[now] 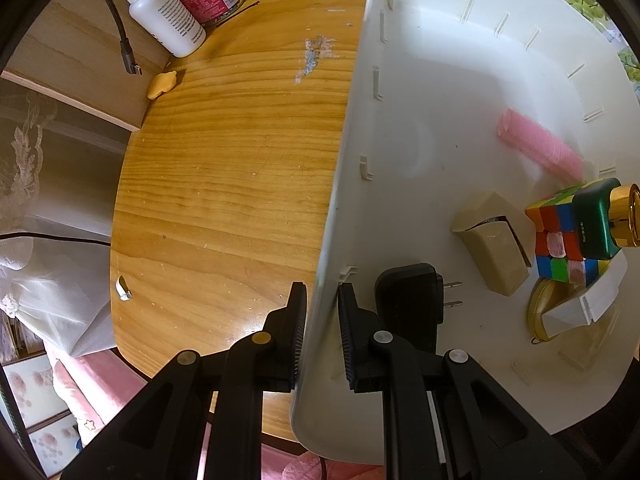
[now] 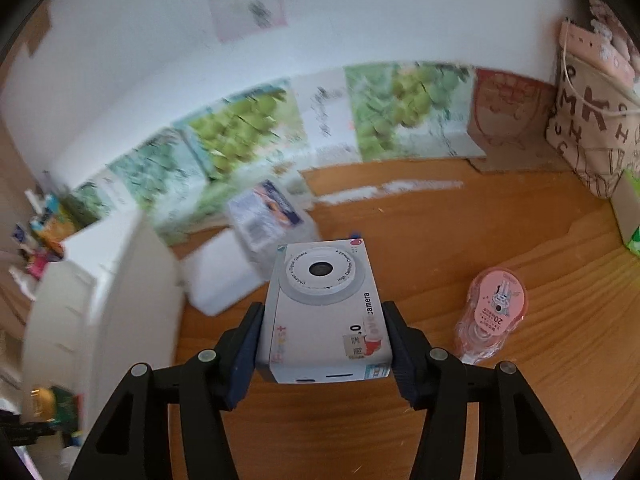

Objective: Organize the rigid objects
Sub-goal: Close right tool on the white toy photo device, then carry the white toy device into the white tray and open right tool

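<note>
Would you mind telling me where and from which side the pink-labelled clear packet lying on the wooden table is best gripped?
Grip the pink-labelled packet across its narrower clear lower end, coming from above with one finger on each long edge. It lies flat on the wooden table with bare wood all round, so nothing blocks a downward approach. The right gripper holds the white camera box, so that would likely go first.
</note>
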`<move>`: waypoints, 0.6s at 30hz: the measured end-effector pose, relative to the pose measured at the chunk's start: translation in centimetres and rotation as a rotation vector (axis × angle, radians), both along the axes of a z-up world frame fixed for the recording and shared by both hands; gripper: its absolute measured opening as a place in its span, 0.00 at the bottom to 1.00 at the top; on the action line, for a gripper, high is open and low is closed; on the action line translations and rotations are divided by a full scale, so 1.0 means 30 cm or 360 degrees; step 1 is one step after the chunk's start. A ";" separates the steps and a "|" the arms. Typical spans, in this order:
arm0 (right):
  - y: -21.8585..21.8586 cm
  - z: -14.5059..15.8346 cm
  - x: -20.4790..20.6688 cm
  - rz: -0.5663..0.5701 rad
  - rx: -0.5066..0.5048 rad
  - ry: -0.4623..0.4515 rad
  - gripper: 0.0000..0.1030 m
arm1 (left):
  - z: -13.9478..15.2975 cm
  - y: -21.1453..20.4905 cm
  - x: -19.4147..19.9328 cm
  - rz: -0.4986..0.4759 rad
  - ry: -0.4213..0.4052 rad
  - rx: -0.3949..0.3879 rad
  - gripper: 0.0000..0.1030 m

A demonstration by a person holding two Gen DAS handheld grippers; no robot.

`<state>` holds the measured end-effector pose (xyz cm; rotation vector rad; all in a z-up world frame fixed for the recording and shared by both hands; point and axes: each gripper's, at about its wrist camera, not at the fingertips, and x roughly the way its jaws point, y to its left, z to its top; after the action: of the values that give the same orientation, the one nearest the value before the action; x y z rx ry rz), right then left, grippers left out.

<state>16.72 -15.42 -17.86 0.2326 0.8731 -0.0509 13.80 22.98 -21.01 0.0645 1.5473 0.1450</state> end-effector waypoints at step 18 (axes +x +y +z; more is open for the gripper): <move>0.370 0.342 -0.162 0.0777 0.0172 -0.0395 0.56 | 0.002 -0.017 -0.003 -0.0043 0.0000 0.0009 0.16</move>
<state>11.87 -4.33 -7.60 0.1180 0.6661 0.4721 13.71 22.47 -20.94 0.0900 1.5452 0.1283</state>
